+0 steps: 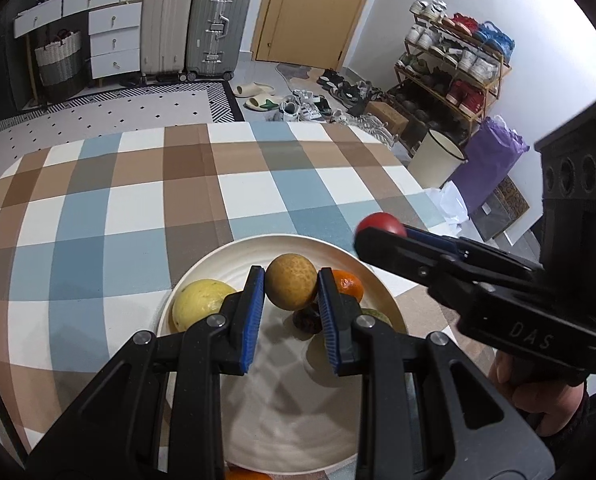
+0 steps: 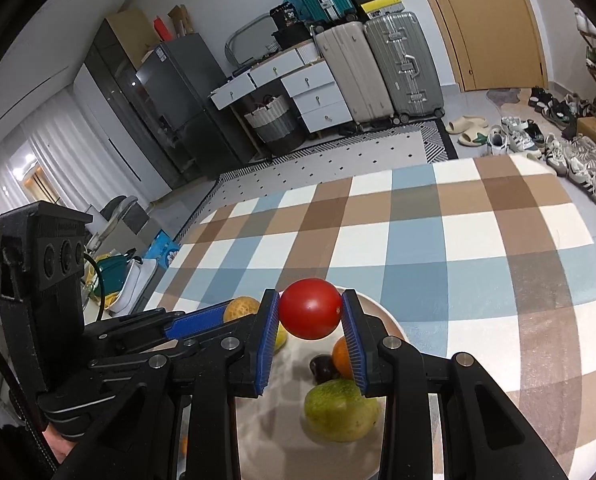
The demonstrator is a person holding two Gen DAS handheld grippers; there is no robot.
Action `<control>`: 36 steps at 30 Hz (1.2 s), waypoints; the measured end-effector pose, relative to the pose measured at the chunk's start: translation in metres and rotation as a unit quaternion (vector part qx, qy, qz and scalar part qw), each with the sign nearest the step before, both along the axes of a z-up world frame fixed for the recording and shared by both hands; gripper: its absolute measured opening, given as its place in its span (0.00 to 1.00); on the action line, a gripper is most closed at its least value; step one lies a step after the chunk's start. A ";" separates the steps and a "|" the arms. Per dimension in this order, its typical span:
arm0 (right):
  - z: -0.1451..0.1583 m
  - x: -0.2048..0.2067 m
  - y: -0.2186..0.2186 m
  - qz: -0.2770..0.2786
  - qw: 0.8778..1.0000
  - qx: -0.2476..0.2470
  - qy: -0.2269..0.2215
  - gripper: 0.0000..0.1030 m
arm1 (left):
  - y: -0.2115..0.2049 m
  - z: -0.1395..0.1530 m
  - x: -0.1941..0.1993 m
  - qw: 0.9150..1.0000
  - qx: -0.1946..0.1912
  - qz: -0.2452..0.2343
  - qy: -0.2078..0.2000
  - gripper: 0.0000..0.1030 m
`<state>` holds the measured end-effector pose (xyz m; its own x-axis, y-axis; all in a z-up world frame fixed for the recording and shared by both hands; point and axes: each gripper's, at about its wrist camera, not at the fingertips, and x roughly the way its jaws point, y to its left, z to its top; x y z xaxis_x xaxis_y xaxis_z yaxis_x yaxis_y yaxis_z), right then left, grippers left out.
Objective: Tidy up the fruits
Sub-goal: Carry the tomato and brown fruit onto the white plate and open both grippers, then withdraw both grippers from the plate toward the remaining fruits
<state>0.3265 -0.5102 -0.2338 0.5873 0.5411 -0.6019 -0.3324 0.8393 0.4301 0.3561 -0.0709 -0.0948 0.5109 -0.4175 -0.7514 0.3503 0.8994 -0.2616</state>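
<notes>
The left gripper was clamped on a tan round fruit, its blue pads pressed against both sides, held just above the white plate. The right gripper pinched a red tomato the same way, over the plate's far edge. On the plate lay a yellow fruit, an orange, a dark small fruit and a green-yellow fruit, the last three close together on the side away from the yellow fruit. The plate sat on a checked tablecloth.
</notes>
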 end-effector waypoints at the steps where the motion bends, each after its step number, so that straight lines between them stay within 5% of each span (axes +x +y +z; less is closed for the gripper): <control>1: -0.003 0.002 0.000 0.001 1.000 0.000 0.003 0.31 | -0.002 -0.002 0.001 1.000 0.002 -0.002 0.002 0.23; 18: -0.033 0.021 0.007 0.011 0.999 0.002 0.035 0.31 | -0.009 -0.033 0.017 0.999 0.005 -0.012 0.031 0.23; 22: -0.033 0.022 0.004 0.002 0.999 0.009 0.044 0.47 | -0.008 -0.031 0.016 0.999 0.001 -0.014 0.029 0.23; 36: -0.002 -0.009 -0.020 -0.028 0.999 0.032 0.016 0.48 | 0.010 -0.002 -0.015 1.000 -0.005 0.010 0.007 0.25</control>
